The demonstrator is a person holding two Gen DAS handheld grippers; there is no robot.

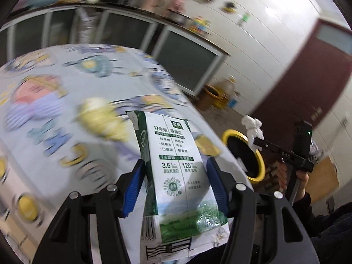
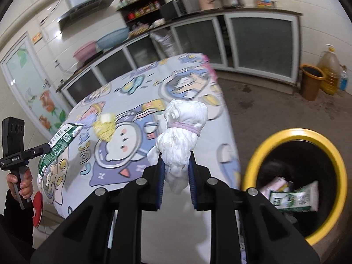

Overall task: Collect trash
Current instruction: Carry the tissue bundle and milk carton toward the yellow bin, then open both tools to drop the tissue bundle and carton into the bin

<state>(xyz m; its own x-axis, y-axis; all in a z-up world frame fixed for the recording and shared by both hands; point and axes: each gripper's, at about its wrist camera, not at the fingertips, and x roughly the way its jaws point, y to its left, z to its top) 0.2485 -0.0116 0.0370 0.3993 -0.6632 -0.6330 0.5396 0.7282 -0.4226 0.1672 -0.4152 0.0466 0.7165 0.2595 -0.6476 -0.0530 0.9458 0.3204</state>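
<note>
My left gripper [image 1: 175, 170] is shut on a flattened green-and-white milk carton [image 1: 176, 171] and holds it above the cartoon-print tablecloth [image 1: 55, 114]; the carton also shows at the left of the right wrist view [image 2: 58, 145]. My right gripper [image 2: 176, 162] is shut on a white rolled-up diaper bundle [image 2: 182, 132] with a purple band, near the table's right edge. The bundle also shows in the left wrist view [image 1: 253, 127], over the yellow-rimmed black bin [image 1: 244, 156]. The bin [image 2: 294, 136] stands on the floor right of the table and holds several wrappers. A crumpled yellow wrapper [image 2: 104, 126] lies on the table.
Kitchen cabinets [image 2: 259, 44] with glass doors run along the far wall. An orange-brown bin [image 2: 310, 83] and a large oil bottle [image 2: 330, 70] stand in the far right corner. A dark red door [image 1: 308, 83] is at the right. A red round object [image 2: 37, 206] is near the left hand.
</note>
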